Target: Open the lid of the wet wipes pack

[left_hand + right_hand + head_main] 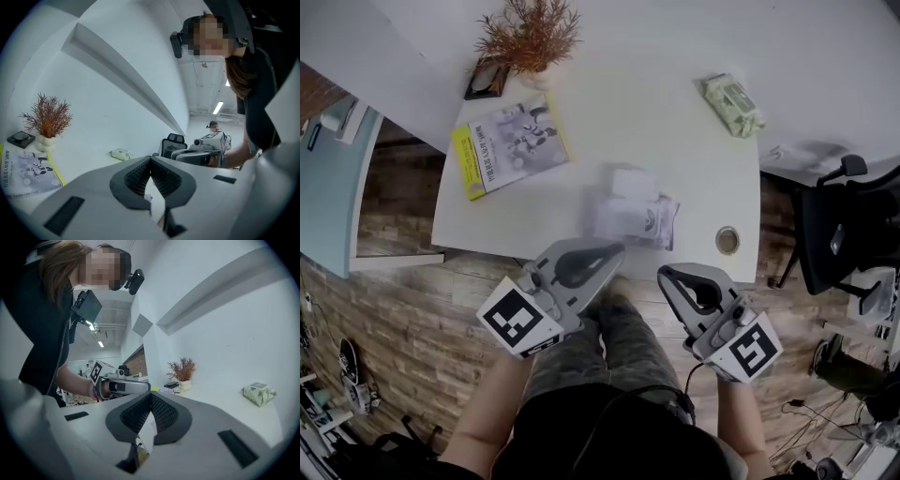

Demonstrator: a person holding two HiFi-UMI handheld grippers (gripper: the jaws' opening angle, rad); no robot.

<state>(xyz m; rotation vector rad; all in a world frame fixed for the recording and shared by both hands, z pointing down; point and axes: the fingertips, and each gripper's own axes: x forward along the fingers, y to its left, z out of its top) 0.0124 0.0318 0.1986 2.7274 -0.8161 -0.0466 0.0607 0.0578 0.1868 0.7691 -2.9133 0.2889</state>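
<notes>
A pale, blurred wet wipes pack (pixel 633 214) lies on the white table (pixel 675 141) near its front edge. My left gripper (pixel 616 250) and right gripper (pixel 663 273) hover just short of that edge, over the person's lap, tips toward the pack and apart from it. Both are shut with nothing between the jaws; the ribbed pads (pixel 140 176) of the left meet at the tip, as do those (pixel 136 413) of the right. A second, green-and-white pack (pixel 732 105) lies at the table's far right, also seen as the green pack (pixel 121 153) and the green pack (pixel 258 393).
A yellow-edged booklet (pixel 508 145) lies at the table's left. Behind it stand a dried plant (pixel 528 37) in a white pot and a small black item (pixel 487 80). A cable hole (pixel 727 240) sits near the front right corner. A black office chair (pixel 844 225) stands to the right.
</notes>
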